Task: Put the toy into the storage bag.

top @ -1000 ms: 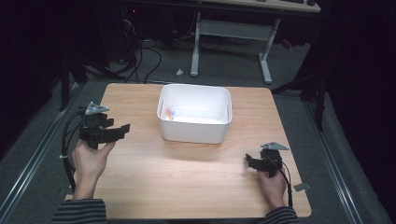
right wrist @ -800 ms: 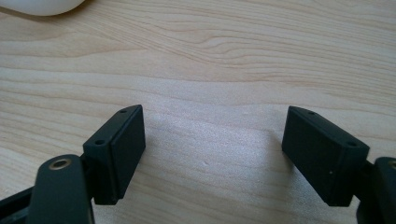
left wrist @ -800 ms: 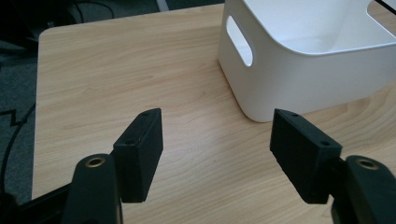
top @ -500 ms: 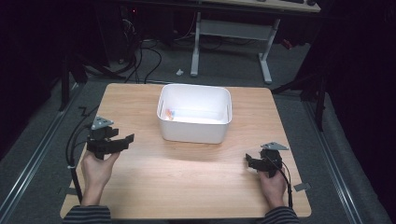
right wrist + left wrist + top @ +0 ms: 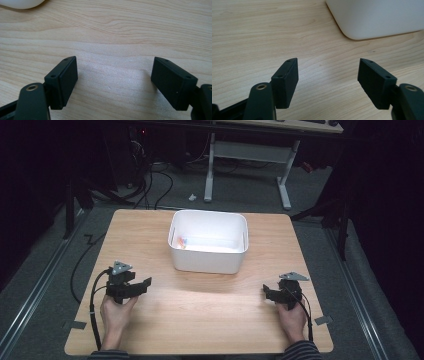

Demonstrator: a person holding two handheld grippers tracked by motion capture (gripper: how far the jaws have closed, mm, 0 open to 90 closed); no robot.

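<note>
Plain white bin (image 5: 209, 256) with a tiny orange thing (image 5: 181, 242) inside, light wood-grain table (image 5: 200, 330), 2 all-black grippers (image 5: 145, 283) (image 5: 266, 293) topped with grey plates, striped sleeve cuffs (image 5: 300, 351), dark grey floor (image 5: 40, 285).

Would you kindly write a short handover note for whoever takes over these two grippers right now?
Left gripper: jaws open, holding nothing, low over the table at its near left, pointing toward the white bin.
Right gripper: jaws open, holding nothing, low over the near right of the table.
Bin: mid-table, toward the far edge, apart from both grippers. A small orange item lies inside at its left end; too small to identify.
Done: the item is in the bin.
Left: nothing else lies on the table to pick up; probably check the bin's contents before the next move.
</note>
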